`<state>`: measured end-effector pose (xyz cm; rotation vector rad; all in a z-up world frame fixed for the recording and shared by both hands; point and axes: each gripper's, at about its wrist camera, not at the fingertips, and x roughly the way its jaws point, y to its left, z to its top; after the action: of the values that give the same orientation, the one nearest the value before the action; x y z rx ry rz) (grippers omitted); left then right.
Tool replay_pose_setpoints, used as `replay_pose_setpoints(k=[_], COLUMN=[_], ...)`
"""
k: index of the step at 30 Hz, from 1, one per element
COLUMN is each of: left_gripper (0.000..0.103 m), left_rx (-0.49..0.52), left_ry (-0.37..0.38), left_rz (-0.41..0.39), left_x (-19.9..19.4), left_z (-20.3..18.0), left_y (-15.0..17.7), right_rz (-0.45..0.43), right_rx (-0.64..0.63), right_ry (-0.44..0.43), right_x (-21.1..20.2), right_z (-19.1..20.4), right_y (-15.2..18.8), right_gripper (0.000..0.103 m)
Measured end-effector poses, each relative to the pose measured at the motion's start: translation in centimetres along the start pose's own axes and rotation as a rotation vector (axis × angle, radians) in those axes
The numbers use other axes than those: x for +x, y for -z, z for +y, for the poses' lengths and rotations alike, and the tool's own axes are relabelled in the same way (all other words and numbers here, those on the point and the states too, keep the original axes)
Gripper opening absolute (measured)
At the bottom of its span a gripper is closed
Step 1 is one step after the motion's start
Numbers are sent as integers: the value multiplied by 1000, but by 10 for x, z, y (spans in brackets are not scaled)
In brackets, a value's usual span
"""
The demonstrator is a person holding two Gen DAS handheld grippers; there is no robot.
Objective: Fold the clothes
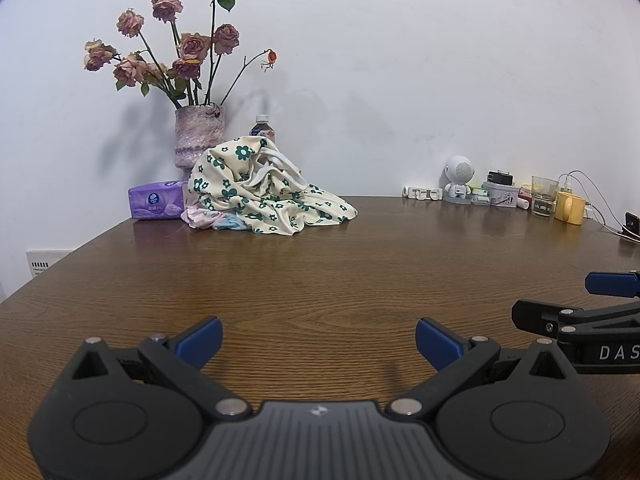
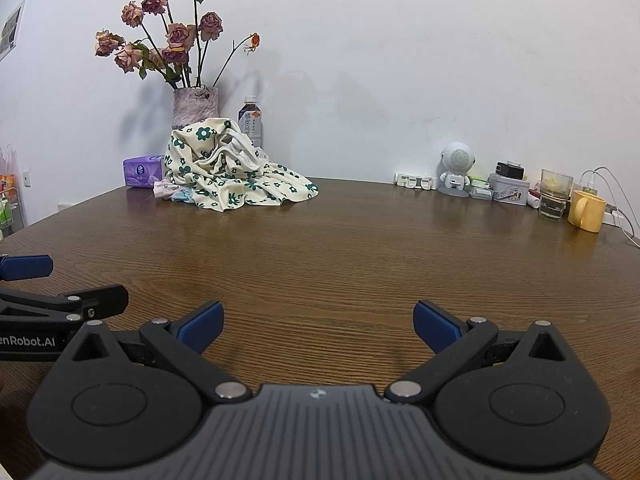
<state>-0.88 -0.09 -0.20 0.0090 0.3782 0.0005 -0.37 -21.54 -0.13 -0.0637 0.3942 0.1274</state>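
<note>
Left wrist view: left gripper (image 1: 319,343) held low over the bare wooden table (image 1: 320,280), jaws spread wide, nothing between the blue pads (image 1: 200,340). Probably parked at the near edge as a start pose, with open tabletop ahead for spreading cloth. Right gripper (image 1: 576,300) just beside, entering from the right edge, side-on. Floral garment (image 1: 264,192) heaped at the far left of the table, well apart from both grippers, crumpled over pink and blue clothes (image 1: 216,220). Pile bunched up against the vase of dried roses (image 1: 200,136) and beside the purple tissue pack (image 1: 158,200), likely pushed back to keep the middle free. Long axis roughly left to right, tail trailing out toward the right; no neck or hem to be made out.

Right wrist view: right gripper (image 2: 318,326) likewise spread, holding nothing, low over the near table. Left gripper (image 2: 64,292) at the left edge, level with it. Same floral heap (image 2: 236,176) far left, bottle (image 2: 250,120) behind, flat tail pointing right. Speaker figure (image 2: 456,168), glass (image 2: 554,194) and yellow mug (image 2: 586,212) lined along the far right, clear of the working space. Folding not yet begun, by the look of it.
</note>
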Motion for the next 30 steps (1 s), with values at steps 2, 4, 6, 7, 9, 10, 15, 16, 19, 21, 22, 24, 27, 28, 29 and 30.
replay_pose_setpoints(k=[2, 4, 6, 7, 9, 10, 15, 16, 19, 21, 22, 24, 27, 28, 29, 30], left_gripper=[103, 103, 103, 103, 103, 103, 103, 103, 103, 103, 103, 103, 103, 103, 103, 103], left_rx=[1, 1, 2, 2, 2, 3, 2, 2, 3, 3, 3, 2, 1, 1, 1, 1], left_ry=[0, 1, 1, 1, 2, 2, 3, 3, 4, 4, 4, 3, 3, 3, 3, 3], left_rz=[1, 2, 4, 4, 5, 6, 8, 8, 8, 9, 9, 9, 7, 7, 6, 6], left_x=[0, 1, 1, 1, 1, 1, 2, 2, 2, 2, 2, 2, 2, 2, 2, 2], left_z=[0, 0, 0, 0, 0, 0, 0, 0, 0, 0, 0, 0, 0, 0, 0, 0], left_y=[0, 0, 0, 0, 0, 0, 0, 0, 0, 0, 0, 0, 0, 0, 0, 1], right_rz=[1, 2, 3, 4, 6, 6, 10, 11, 13, 13, 14, 14, 14, 14, 14, 14], right_rx=[0, -1, -1, -1, -1, -1, 2, 2, 3, 2, 2, 2, 1, 2, 2, 2], right_ry=[-1, -1, -3, -3, -4, -5, -9, -10, -11, -11, -11, -11, -9, -9, -9, -10], right_x=[0, 0, 0, 0, 1, 1, 2, 2, 3, 3, 2, 2, 2, 2, 2, 2], right_z=[0, 0, 0, 0, 0, -1, -2, -2, -2, -2, -2, -2, -2, -2, -2, -2], right_y=[0, 1, 0, 0, 0, 0, 0, 0, 0, 0, 0, 0, 0, 0, 1, 1], right_gripper=[103, 103, 103, 103, 103, 103, 103, 103, 103, 103, 103, 103, 103, 103, 103, 103])
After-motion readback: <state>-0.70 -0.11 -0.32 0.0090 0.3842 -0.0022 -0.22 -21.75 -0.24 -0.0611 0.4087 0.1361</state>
